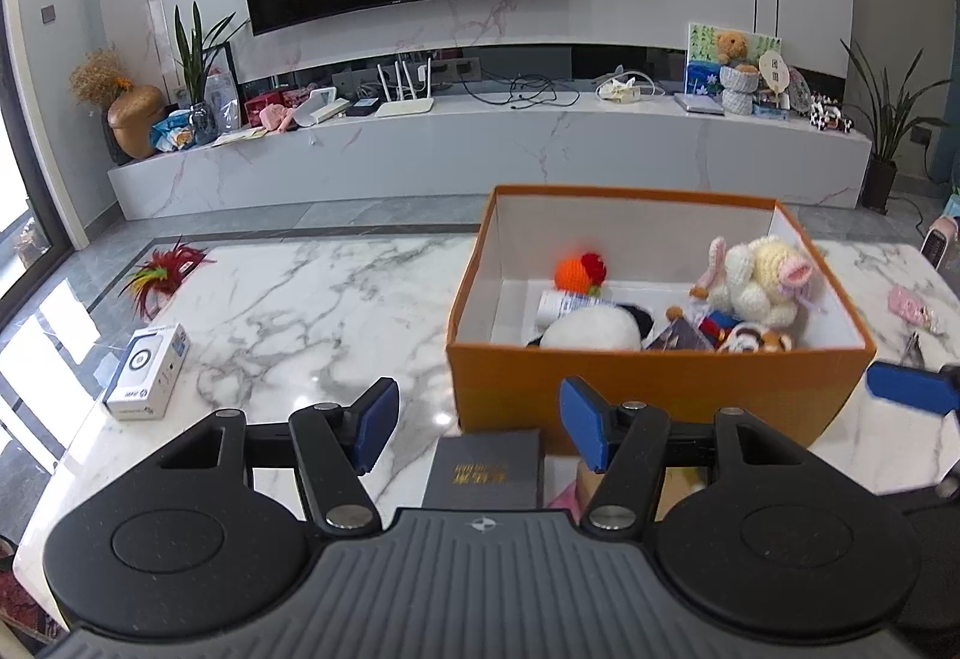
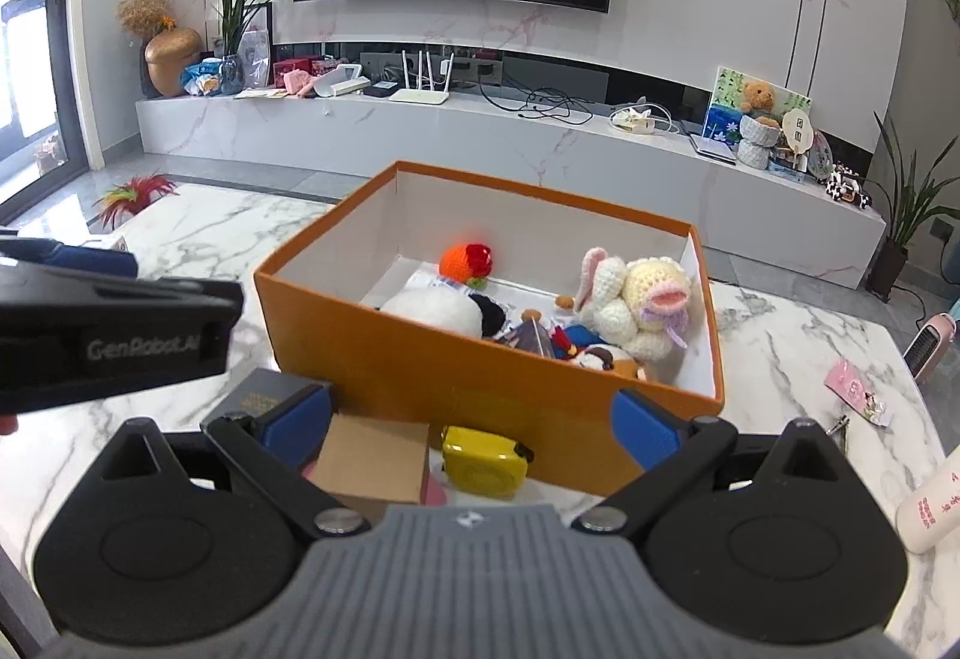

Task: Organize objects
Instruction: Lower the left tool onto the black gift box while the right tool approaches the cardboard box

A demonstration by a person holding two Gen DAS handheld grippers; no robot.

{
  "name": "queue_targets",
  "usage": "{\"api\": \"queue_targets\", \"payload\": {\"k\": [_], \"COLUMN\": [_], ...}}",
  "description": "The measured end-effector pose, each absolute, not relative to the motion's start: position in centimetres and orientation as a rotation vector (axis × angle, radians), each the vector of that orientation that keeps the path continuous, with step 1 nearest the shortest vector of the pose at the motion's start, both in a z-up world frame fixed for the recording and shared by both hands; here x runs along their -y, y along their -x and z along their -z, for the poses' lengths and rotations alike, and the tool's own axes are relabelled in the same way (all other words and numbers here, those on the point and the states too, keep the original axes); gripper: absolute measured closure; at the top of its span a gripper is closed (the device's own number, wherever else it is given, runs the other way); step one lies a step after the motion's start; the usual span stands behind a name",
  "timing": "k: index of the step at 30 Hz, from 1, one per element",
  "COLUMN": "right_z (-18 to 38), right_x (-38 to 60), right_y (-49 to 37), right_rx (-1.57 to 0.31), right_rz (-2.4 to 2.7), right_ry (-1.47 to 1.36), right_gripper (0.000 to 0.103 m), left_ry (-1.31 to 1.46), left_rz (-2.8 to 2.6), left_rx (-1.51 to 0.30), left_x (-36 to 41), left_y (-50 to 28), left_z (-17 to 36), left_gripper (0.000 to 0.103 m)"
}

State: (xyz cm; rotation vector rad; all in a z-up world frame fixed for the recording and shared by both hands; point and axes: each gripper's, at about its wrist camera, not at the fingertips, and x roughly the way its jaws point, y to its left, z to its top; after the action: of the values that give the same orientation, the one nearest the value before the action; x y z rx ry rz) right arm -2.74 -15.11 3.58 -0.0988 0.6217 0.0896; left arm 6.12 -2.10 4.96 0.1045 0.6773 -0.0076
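An orange box (image 1: 654, 389) (image 2: 456, 371) stands on the marble table and holds several plush toys, among them a cream knitted animal (image 1: 762, 278) (image 2: 636, 299) and an orange knitted ball (image 1: 576, 269) (image 2: 465, 260). My left gripper (image 1: 480, 428) is open and empty above a dark book (image 1: 486, 470) (image 2: 258, 398) in front of the box. My right gripper (image 2: 474, 428) is open and empty over a brown cardboard box (image 2: 375, 458) and a yellow tape measure (image 2: 483, 461). One of its blue fingers (image 1: 909, 389) shows in the left wrist view.
A white product box (image 1: 147, 377) lies at the table's left. A red feathery ornament (image 1: 165, 272) (image 2: 135, 194) sits at the far left corner. A pink card (image 2: 852, 386) (image 1: 909, 305) and a pink bottle (image 2: 933, 506) lie at the right. A TV console stands behind.
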Motion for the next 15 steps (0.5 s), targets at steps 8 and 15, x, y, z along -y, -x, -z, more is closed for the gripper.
{"api": "queue_targets", "payload": {"k": [8, 15], "right_z": [-2.7, -1.8], "right_x": [16.7, 18.3], "right_y": [3.3, 2.5], "right_rx": [-0.648, -0.685], "right_rz": [-0.093, -0.103], "right_ry": [0.023, -0.092], "right_gripper": [0.003, 0.003], "left_ry": [-0.026, 0.008], "left_rz": [0.018, 0.006], "left_rx": [-0.744, -0.809], "left_x": [-1.0, -2.9], "left_y": [-6.3, -7.3], "left_z": [-3.0, -0.6], "left_gripper": [0.033, 0.033]}}
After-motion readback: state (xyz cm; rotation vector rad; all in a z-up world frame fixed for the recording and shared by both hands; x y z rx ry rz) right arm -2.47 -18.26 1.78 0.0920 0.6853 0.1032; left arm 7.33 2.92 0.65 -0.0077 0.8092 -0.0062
